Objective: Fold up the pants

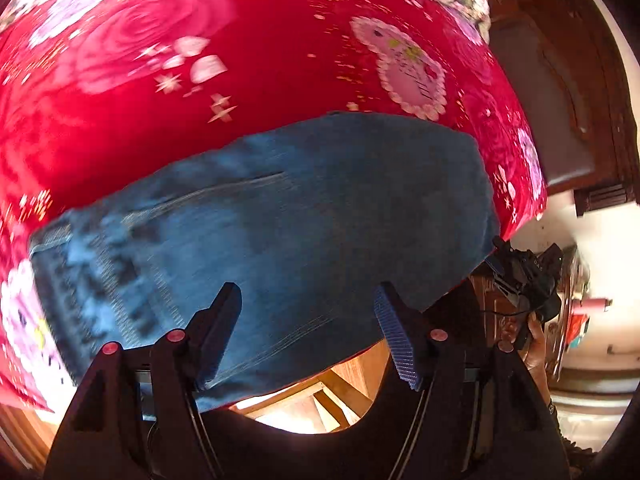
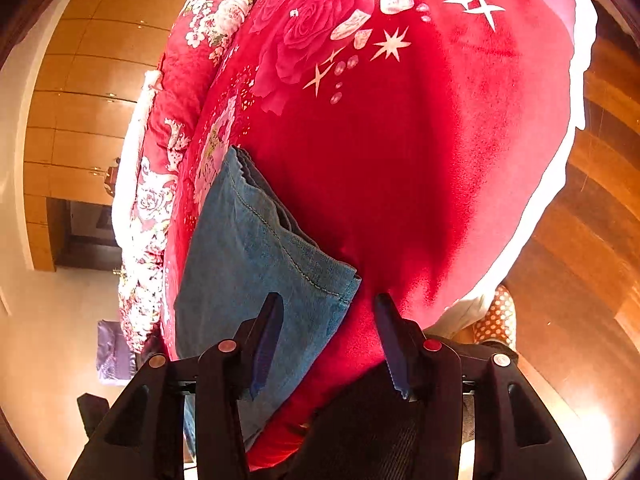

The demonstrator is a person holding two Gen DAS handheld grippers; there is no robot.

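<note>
Left gripper [image 1: 308,332], lower centre of the left wrist view: jaws wide apart, nothing between them, hovering over the folded blue denim pants [image 1: 280,216]. Right gripper [image 2: 328,340], lower centre of the right wrist view: jaws likewise wide, empty, with the pants' stitched hem [image 2: 280,240] just beyond its left finger. The pants lie on the red floral plush blanket [image 1: 260,60] covering the bed, near its edge. Beyond, at right, brown wooden floor [image 2: 592,220]; at upper left, wooden wardrobe panels [image 2: 88,72].

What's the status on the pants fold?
Both grippers, left and right, open, empty. Pants folded on red blanket. Nothing in the way.
</note>
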